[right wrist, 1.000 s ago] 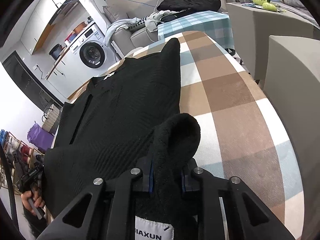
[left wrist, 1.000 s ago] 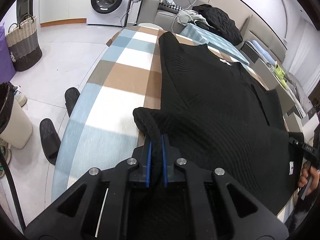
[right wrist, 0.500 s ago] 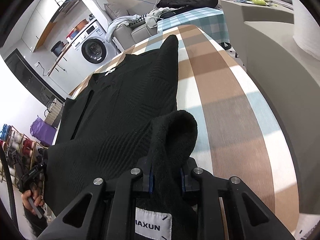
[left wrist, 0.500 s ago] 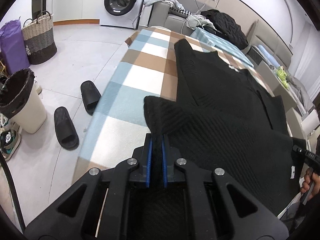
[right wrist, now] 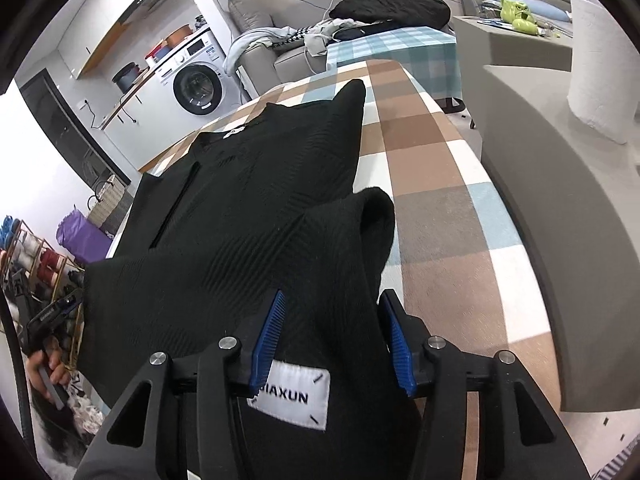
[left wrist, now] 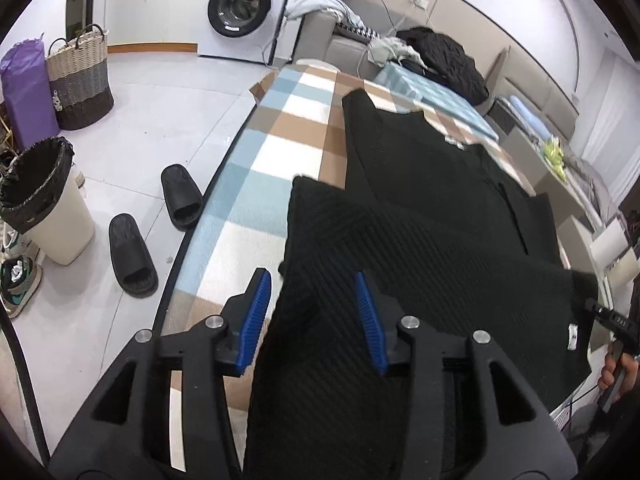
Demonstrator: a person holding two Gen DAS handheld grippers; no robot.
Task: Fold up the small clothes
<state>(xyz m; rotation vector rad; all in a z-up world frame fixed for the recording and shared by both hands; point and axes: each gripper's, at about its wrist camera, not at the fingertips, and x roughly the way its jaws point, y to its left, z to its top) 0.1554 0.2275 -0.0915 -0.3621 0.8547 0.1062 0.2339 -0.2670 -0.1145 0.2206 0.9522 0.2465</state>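
The black knitted garment (left wrist: 420, 240) lies spread on the checked worktop (left wrist: 280, 152), with its collar end far from the cameras and its near part folded back over the body. In the left wrist view, the left tool (left wrist: 314, 308) has its two blue pads (left wrist: 256, 312) set clearly apart; its jaws have just been opening. The near left corner of the garment passes between them, but the pads do not press on it: a gap shows beside the left pad, and the cloth lies loose near the right one. In the right wrist view, the right tool (right wrist: 334, 336) is also partly open, and its jaws too have just been opening. A thick fold of the same garment (right wrist: 260, 208) rises between its pads, with a white sewn label (right wrist: 292, 398) just below them. The left pad stands very close to the cloth; whether it touches, I cannot tell. At the lower left edge of this view, a hand (right wrist: 44, 372) holds the handle of the other tool. On the floor beside the worktop lie two black slippers (left wrist: 156, 232), and a bin (left wrist: 44, 200) stands near them.
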